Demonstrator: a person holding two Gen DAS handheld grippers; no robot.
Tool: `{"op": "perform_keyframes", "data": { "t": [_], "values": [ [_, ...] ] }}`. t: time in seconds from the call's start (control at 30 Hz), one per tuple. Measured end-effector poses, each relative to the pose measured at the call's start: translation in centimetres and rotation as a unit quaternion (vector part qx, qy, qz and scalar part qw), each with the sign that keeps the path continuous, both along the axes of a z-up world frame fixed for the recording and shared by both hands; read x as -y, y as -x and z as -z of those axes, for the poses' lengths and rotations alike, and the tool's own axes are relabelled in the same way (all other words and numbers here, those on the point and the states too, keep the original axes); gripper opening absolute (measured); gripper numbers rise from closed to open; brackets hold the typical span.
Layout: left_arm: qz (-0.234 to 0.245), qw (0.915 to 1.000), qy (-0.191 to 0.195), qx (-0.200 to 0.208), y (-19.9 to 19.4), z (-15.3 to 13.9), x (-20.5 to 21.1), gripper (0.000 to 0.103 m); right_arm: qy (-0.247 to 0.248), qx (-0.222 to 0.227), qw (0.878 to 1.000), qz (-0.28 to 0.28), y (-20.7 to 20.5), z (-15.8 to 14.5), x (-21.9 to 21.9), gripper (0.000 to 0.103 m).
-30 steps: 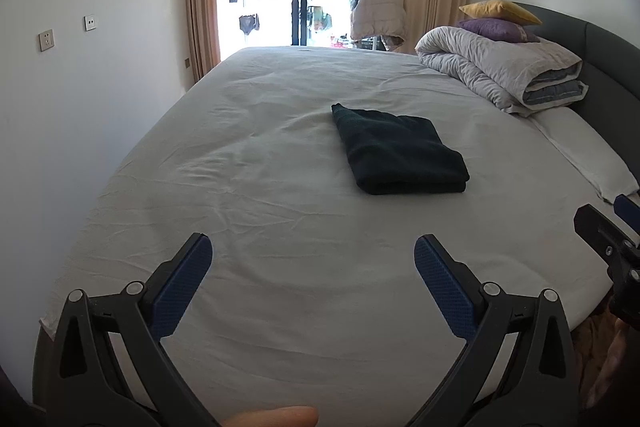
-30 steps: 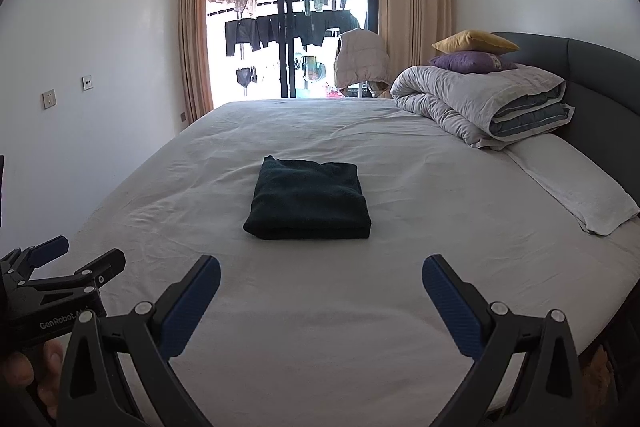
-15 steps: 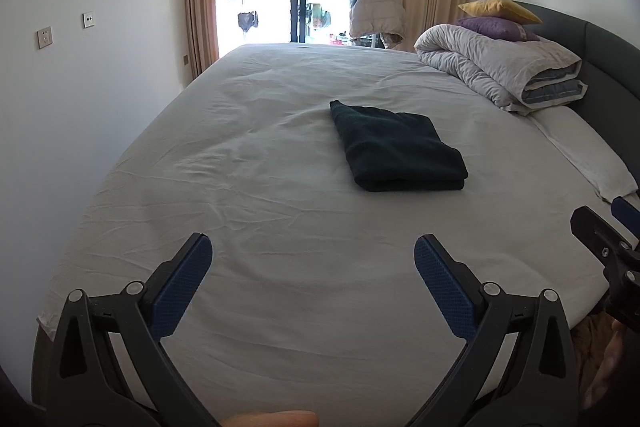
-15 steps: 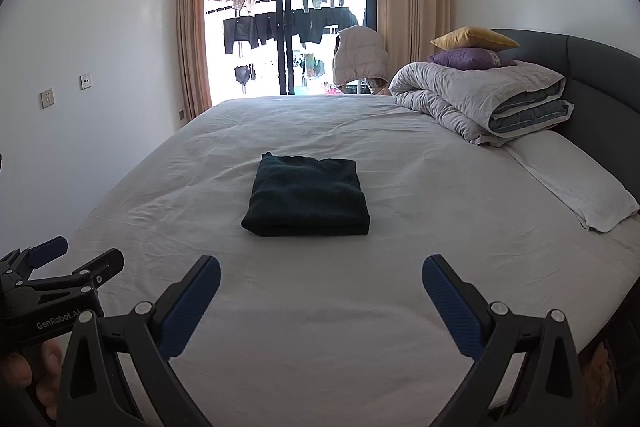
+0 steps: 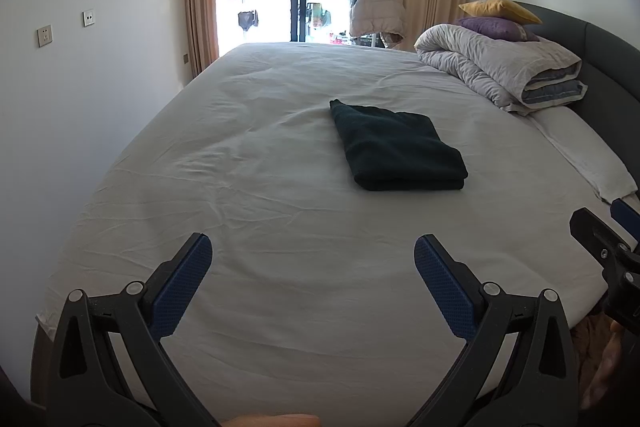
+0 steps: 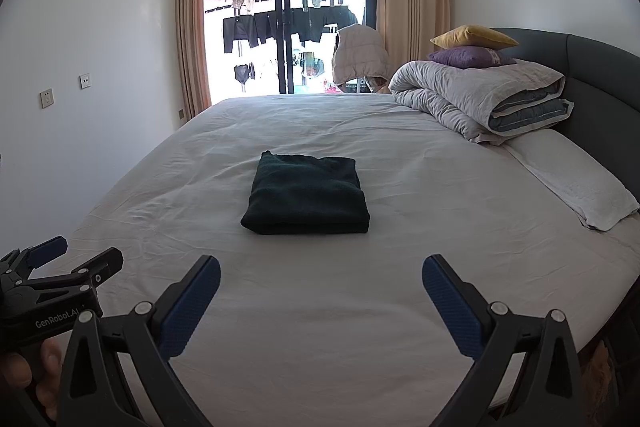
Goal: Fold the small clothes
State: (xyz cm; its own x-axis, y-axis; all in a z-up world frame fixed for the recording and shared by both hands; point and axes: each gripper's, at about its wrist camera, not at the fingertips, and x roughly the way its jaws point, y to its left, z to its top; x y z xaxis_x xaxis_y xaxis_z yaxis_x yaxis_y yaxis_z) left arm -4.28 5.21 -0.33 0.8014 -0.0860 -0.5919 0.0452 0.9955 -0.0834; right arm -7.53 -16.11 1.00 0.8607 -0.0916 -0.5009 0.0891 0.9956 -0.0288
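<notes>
A dark green garment (image 5: 396,147) lies folded into a neat rectangle in the middle of the white bed sheet (image 5: 260,227); it also shows in the right wrist view (image 6: 306,195). My left gripper (image 5: 312,259) is open and empty, held over the near part of the bed, well short of the garment. My right gripper (image 6: 320,281) is open and empty, also short of the garment. The right gripper shows at the right edge of the left wrist view (image 5: 608,239), and the left gripper shows at the lower left of the right wrist view (image 6: 60,271).
A rolled grey duvet (image 6: 480,103) with a purple cushion (image 6: 468,57) and a yellow cushion (image 6: 472,37) sits at the far right by the dark headboard (image 6: 600,87). A white pillow (image 6: 572,179) lies on the right. A balcony door (image 6: 288,19) with hanging clothes is behind the bed.
Both grippers have drawn back and risen a little from the bed; the folded garment looks slightly farther away. The garment itself has not moved.
</notes>
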Motion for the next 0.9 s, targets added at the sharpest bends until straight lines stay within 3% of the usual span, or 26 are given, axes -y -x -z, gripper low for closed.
{"op": "perform_keyframes", "data": {
  "t": [0.9],
  "values": [
    [-0.003, 1.0000, 0.000, -0.003, -0.03, 0.21, 0.14, 0.103, -0.001, -0.008, 1.000, 0.002, 0.17, 1.01, 0.11, 0.103]
  ]
}}
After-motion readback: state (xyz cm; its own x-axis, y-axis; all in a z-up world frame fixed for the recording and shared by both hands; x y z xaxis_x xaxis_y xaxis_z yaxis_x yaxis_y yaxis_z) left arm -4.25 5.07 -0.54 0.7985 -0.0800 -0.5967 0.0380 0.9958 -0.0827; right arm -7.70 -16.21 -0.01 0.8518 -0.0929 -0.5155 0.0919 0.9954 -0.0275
